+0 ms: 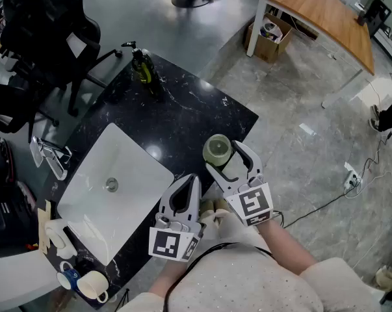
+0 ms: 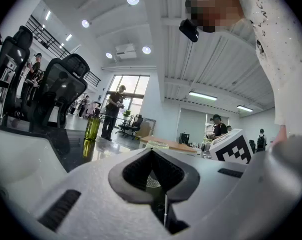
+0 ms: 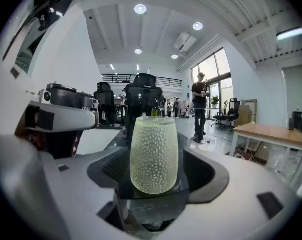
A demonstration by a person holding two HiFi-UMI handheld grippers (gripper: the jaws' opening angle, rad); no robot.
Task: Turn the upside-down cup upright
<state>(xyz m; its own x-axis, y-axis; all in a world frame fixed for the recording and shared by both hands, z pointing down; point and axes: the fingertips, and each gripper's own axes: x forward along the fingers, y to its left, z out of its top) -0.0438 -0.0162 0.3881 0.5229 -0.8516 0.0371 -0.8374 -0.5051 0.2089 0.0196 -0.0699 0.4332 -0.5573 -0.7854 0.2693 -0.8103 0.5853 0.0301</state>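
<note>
Cup (image 1: 217, 149), pale green and dimpled, stands at the near right edge of the black counter (image 1: 182, 119), between the spread jaws of the right gripper (image 1: 225, 158). The pads flank it without visibly pressing. The grip is best closed squarely at mid-height, the cup lifted clear, then the wrist rolled over. Left gripper (image 1: 191, 179), jaws together and empty, lies just left, near enough to hinder the turn. Farther left is a white sink (image 1: 130, 168); farthest, a soap bottle (image 1: 142, 67).
</note>
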